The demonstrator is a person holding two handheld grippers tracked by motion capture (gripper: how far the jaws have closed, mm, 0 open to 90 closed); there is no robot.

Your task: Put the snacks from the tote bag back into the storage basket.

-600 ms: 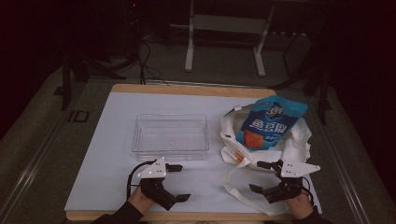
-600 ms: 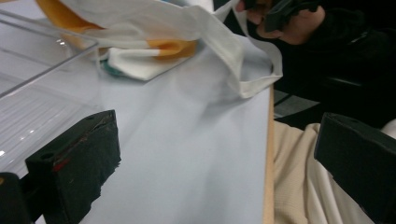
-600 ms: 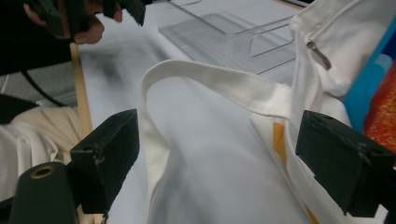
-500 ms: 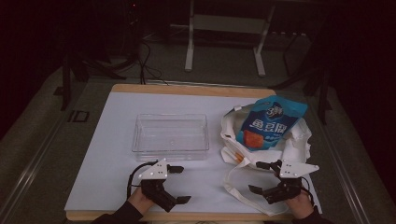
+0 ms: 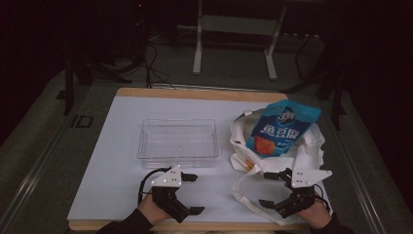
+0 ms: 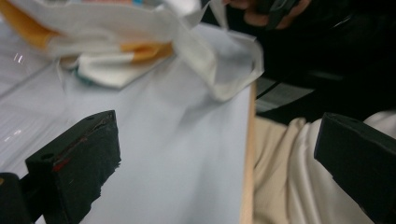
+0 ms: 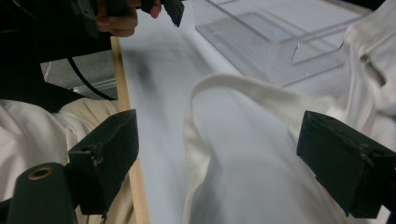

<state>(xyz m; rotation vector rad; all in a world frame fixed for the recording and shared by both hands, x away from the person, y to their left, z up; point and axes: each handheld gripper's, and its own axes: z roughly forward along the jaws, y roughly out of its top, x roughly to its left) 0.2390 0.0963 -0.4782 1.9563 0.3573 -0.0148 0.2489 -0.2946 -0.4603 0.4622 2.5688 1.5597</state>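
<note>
Dim floor and metal stand legs surround a white-topped table with a wooden edge in the high view. A clear plastic tray, empty, sits mid-table with its long axis running left to right. Just to its right a white cloth bag lies crumpled, with a blue snack pouch on top, tilted so its top points up and right; its print is too small to read. Near the front edge, the left gripper and right gripper rest in the person's hands, jaws spread wide and empty, pointing toward each other.

From the left gripper view, the left gripper stands wide over bare tabletop and the table edge. The cloth bag, with orange trim, is blurred and cut off at the top.

From the right gripper view, the right gripper gapes wide, a bag strap looping between its jaws without touching them. The tray lies beyond, partly cropped; the other gripper's jaw tip shows at the top.
</note>
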